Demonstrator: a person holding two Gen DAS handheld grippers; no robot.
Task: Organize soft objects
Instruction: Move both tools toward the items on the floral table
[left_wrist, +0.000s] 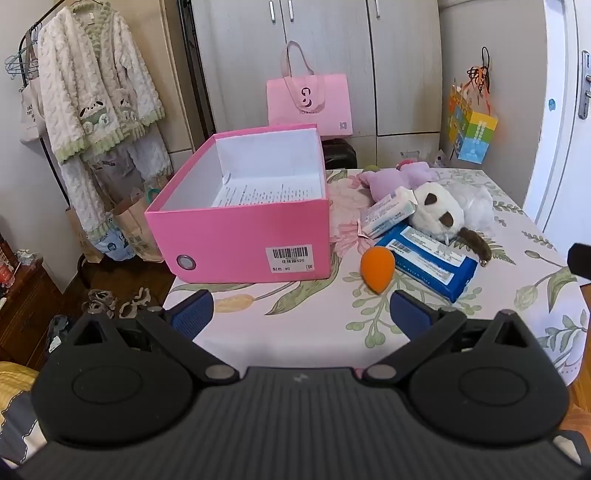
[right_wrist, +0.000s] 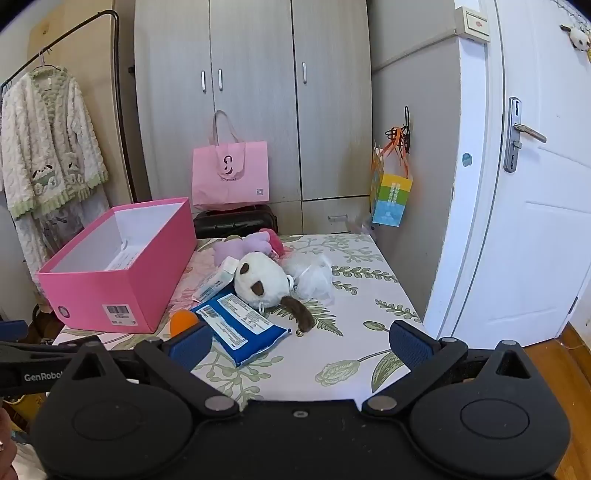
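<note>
Left tool (left_wrist: 299, 308): spread wide, empty, aimed between box and sponge.
Right tool (right_wrist: 301, 341): spread wide, empty.
Pink shoebox (left_wrist: 240, 236): at 11 o'clock, open, probably to receive the plush panda (left_wrist: 439, 212).
Orange sponge (left_wrist: 377, 267): nearest at 1 o'clock.

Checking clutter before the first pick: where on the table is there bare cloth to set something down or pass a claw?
Bare cloth lies along the near edge, in front of the pink box and orange sponge, and on the door side beyond the white plush. Crowded: the heap of plush, blue packet and small pack beside the box.
</note>
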